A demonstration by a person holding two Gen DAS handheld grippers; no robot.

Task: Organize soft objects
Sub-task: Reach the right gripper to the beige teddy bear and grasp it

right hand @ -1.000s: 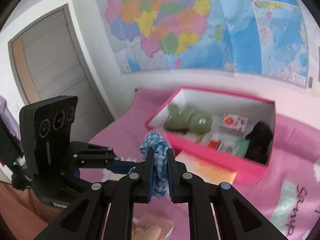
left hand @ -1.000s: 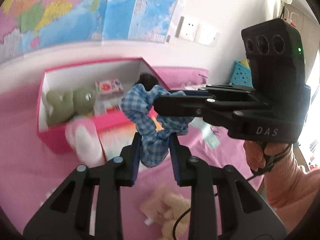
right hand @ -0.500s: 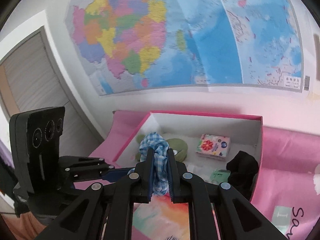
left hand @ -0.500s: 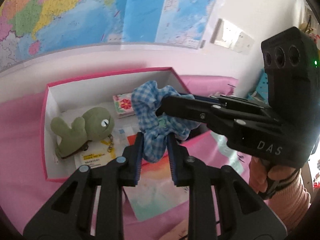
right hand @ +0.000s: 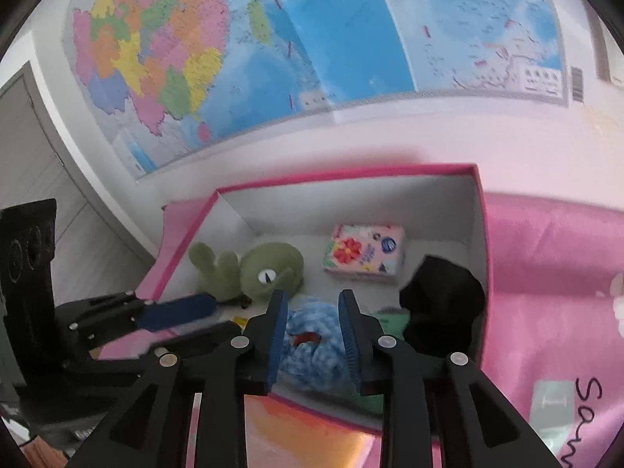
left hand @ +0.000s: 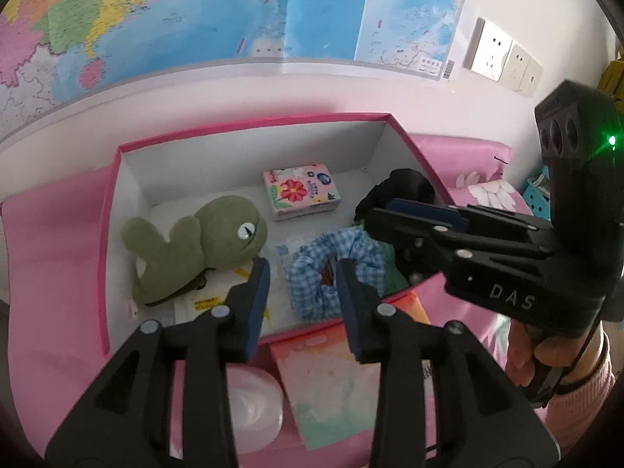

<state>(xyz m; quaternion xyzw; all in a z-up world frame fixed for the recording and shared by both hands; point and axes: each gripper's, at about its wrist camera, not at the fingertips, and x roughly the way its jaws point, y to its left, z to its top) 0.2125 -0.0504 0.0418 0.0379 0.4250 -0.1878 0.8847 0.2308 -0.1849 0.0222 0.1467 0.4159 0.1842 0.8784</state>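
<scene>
We hold both grippers over a pink-rimmed box (left hand: 113,210) with white inner walls, which sits on a pink bedsheet (left hand: 50,241) against the wall under a large map (left hand: 175,11). The blue gingham scrunchie (left hand: 331,269) lies on the box floor near the front wall. The left gripper (left hand: 302,292) has its fingers (left hand: 257,292) spreading apart; one of them overlaps the scrunchie in the left wrist view, yet the pads do not press on it. The right gripper (right hand: 310,335) is likewise opening, with the scrunchie (right hand: 312,347) seen below and between its fingers (right hand: 275,335), free of them.

Around the scrunchie the box is crowded. A green plush toy (left hand: 199,241) lies to its left over some printed cards, a flowered tissue pack (left hand: 300,193) rests by the back wall, and a black soft item (left hand: 405,187) fills the right rear corner. A bit of green fabric (right hand: 390,318) shows just beside the scrunchie. From the left wrist view the right gripper's body crosses in front of the box's right side and hides part of it. Outside the front wall lie a pastel card (left hand: 331,386) and a pink round object (left hand: 253,405). Wall sockets (left hand: 503,62) sit to the right of the map.
</scene>
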